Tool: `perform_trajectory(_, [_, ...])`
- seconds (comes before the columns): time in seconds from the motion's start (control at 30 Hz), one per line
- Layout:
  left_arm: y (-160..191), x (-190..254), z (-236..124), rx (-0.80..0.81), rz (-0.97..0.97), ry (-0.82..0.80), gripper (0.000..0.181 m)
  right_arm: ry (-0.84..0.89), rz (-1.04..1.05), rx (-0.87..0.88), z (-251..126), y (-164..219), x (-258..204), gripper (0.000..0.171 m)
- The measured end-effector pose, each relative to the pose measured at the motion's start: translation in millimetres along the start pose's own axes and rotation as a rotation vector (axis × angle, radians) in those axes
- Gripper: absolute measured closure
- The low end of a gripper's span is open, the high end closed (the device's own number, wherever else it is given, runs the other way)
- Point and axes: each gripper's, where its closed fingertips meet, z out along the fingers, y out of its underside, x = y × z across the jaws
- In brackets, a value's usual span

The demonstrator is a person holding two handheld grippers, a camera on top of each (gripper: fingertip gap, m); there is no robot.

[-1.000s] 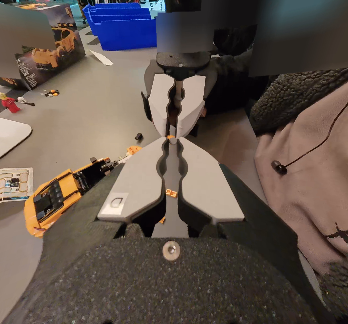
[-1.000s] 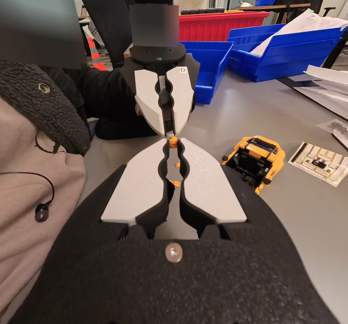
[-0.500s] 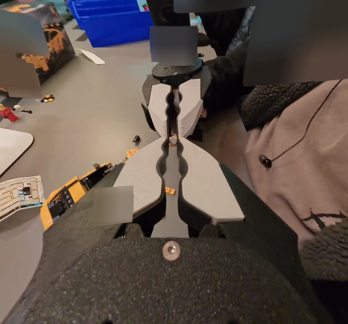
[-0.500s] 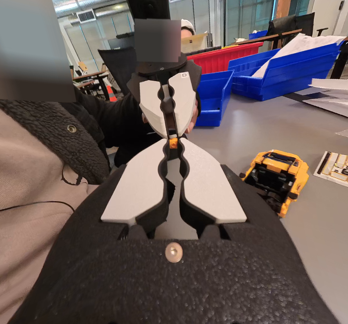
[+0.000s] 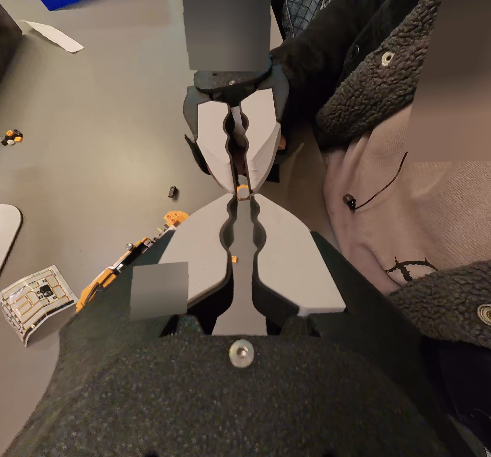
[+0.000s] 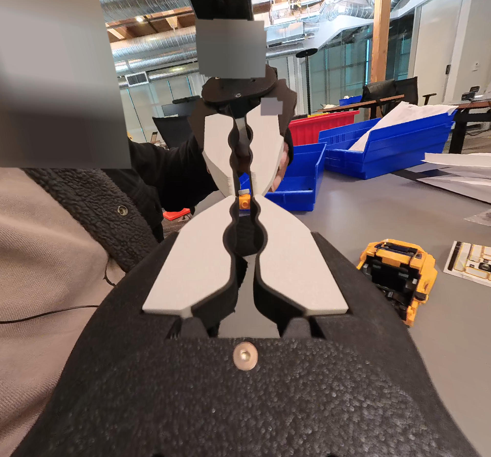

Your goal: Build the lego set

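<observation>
Right wrist: brick (image 6: 244, 202) betw. tips (probably gripped).

Open-plan workspace. Exposed silver ventilation ducts (image 6: 148, 6) run beneath timber ceiling beams. A vertical wooden column (image 6: 381, 22) stands before floor-to-ceiling glass partitions (image 6: 342, 72). Smooth grey tabletop (image 6: 372, 205) in foreground; black office chairs (image 6: 390, 92) and wood-topped desks (image 6: 366, 104) beyond.

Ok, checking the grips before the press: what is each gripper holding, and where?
Right gripper pinches the orange brick by its sides; left gripper pinches the small grey round piece, both at the fingertips.
</observation>
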Motion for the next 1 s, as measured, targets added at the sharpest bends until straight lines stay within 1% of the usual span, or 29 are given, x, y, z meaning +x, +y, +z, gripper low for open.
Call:
perform_trajectory(0.17, [-5.0,-2.3,-4.6,0.031,0.033,-0.042,0.164,-0.003,0.017,0.024,-2.1,-5.0,0.4,0.163])
perform_trajectory(0.27, [-12.6,-6.7,-10.7,0.114,0.138,-0.151,0.161,-0.002,0.058,0.044,-4.1,-8.7,3.5,0.164])
perform_trajectory(0.37, [-19.2,-13.8,-15.5,0.183,0.27,-0.329,0.162,-0.003,0.125,0.037,-3.7,-8.3,7.0,0.164])
perform_trajectory(0.43, [-19.4,-14.0,-15.2,0.185,0.373,-0.425,0.16,-0.02,0.18,0.056,-4.1,-12.0,7.0,0.164])
perform_trajectory(0.5, [-19.1,-12.2,-14.5,0.181,0.448,-0.483,0.158,-0.026,0.216,0.061,-4.7,-14.4,8.0,0.164])
perform_trajectory(0.6, [-17.2,-13.7,-13.9,0.135,0.552,-0.564,0.158,-0.051,0.269,0.072,-5.0,-17.2,7.1,0.164])
perform_trajectory(0.73, [-15.2,-13.7,-9.7,0.076,0.656,-0.607,0.162,-0.069,0.307,0.066,-4.3,-16.8,6.0,0.164])
perform_trajectory(1.0, [-9.1,-12.6,-7.0,0.014,0.727,-0.619,0.173,-0.092,0.345,0.036,-2.5,-12.2,4.0,0.164])
